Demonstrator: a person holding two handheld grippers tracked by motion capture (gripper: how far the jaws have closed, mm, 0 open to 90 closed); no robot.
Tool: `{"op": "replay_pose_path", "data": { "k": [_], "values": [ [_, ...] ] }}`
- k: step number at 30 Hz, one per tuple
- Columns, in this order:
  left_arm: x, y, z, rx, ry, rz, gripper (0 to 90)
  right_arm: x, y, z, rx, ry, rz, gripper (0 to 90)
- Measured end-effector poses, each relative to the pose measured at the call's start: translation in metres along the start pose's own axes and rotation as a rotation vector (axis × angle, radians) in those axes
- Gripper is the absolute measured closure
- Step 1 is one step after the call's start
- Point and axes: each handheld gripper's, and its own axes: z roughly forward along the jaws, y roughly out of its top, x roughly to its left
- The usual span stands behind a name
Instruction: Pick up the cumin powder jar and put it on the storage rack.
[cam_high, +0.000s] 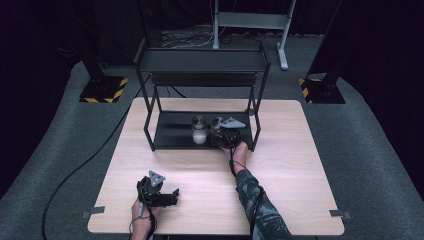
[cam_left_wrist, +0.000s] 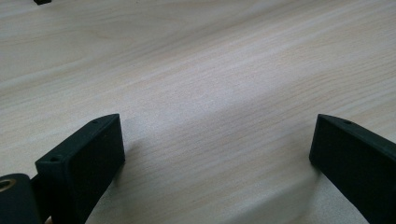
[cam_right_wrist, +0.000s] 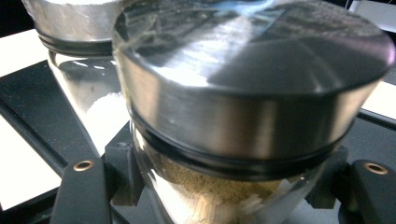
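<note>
On the rack's (cam_high: 165, 131) lower shelf, the right tongs (cam_high: 223, 136) are pinching the brown jar (cam_right_wrist: 224, 196). Lifting carelessly risks knocking the white jar (cam_high: 199, 131) just beside it; the left tongs (cam_high: 159, 196) are resting spread on the bench (cam_high: 200, 175).

Left claw (cam_high: 167, 196) agape — right claw (cam_high: 223, 140) clamped.

Pale wood table (cam_high: 280, 165), black rack (cam_high: 165, 135), silver-lidded jar (cam_right_wrist: 252, 93) of tan powder

A pale wood-grain tabletop (cam_high: 280, 200) carries a black two-tier metal shelf rack (cam_high: 150, 100) toward its far edge. On the rack's lower shelf (cam_high: 170, 132) stand two glass jars with metal lids, just beside each other: one (cam_high: 199, 131) holding white grains, the other (cam_high: 216, 129) seemingly a tan powder. The upper shelf (cam_high: 200, 60) looks bare.
</note>
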Motion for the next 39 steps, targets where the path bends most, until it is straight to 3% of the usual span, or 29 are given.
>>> {"op": "replay_pose_path", "data": {
  "k": [10, 36, 39],
  "values": [
    [0.000, 0.000, 0.000, 0.000, 0.000, 0.000, 2.8, -0.004, -0.001, 0.003, 0.004, 0.008, 0.031, 30.3],
    [0.000, 0.000, 0.000, 0.000, 0.000, 0.001, 2.8, -0.005, 0.008, 0.005, 0.040, 0.010, 0.025, 29.7],
    [0.000, 0.000, 0.000, 0.000, 0.000, 0.001, 2.8, -0.006, 0.018, 0.006, 0.089, 0.015, 0.040, 17.4]
  ]
}}
